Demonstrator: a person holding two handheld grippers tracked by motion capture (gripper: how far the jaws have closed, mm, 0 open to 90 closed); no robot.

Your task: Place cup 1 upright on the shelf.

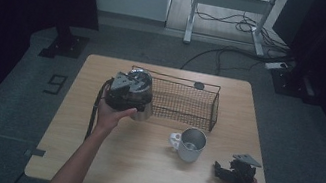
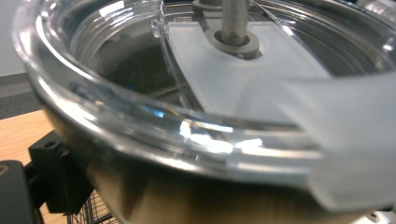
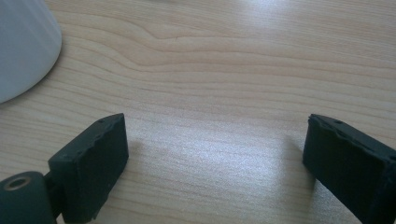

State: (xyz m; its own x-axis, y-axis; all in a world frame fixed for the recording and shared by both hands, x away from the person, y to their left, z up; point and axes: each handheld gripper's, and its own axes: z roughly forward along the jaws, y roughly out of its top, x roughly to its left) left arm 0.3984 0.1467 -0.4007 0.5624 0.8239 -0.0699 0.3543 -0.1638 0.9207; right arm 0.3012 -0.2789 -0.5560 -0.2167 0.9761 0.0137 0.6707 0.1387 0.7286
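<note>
Holding: my left gripper (image 1: 130, 97) is clamped on a steel tumbler (image 1: 142, 95), lifted off the table (image 1: 137, 168) at the near left corner of the wire basket (image 1: 198, 109).
Tumbler detail: my left gripper view shows its clear lid (image 2: 140, 126) with a frosted slider (image 2: 243, 84) close against the camera, and the metal wall (image 2: 196, 205) below the rim.
Left jaws: one black jaw shows at the lower left of that view, beside the tumbler wall; the far jaw is hidden by the tumbler.
Right gripper (image 1: 233, 174): resting on the table at the near right, jaws spread wide with bare wood between them.
Steel mug (image 1: 190, 144): upright on the table, just near the basket, between my two grippers, well apart from the tumbler.
Mug handle (image 1: 175, 138): white, facing left.
Basket: black mesh, on the far half of the table.
Right gripper view: a pale curved object at the upper left edge; I cannot tell what it is.
</note>
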